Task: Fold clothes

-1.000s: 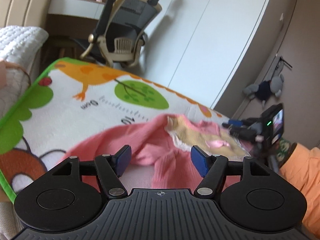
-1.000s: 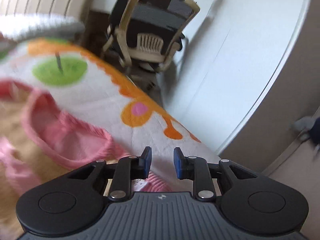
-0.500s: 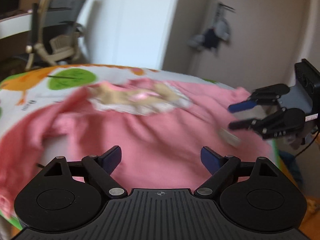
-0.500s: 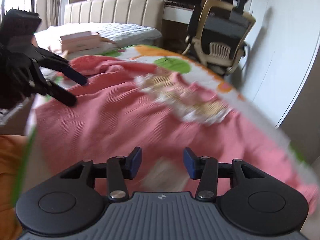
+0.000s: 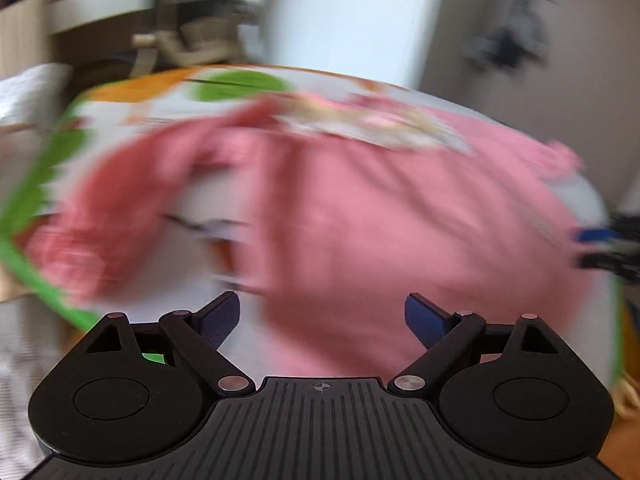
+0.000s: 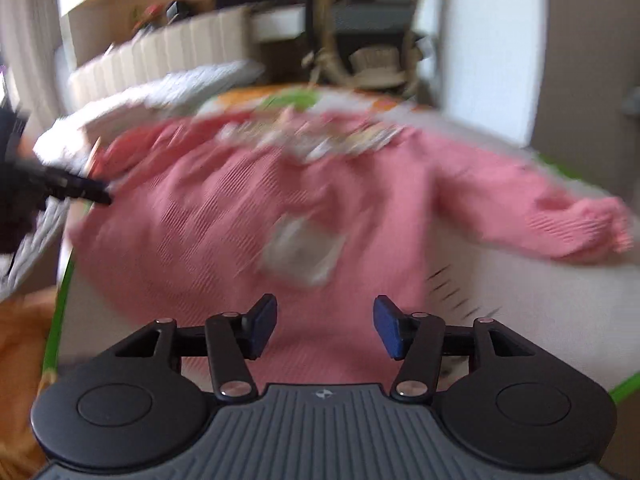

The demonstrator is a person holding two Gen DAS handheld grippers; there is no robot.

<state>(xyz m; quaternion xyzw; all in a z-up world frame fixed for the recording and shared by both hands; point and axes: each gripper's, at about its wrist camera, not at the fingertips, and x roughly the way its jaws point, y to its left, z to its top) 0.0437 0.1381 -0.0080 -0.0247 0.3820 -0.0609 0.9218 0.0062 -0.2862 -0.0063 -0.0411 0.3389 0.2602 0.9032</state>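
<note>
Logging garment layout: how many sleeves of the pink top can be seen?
2. One sleeve stretches right in the right wrist view; the other sleeve lies left in the left wrist view. Both blurred.

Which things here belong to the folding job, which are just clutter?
Job:
pink sweater, spread flat
play mat under it
left gripper, open, empty
right gripper, open, empty

Lying about:
office chair
bed headboard
white blanket
toy hanging on the far wall, blurred
</note>
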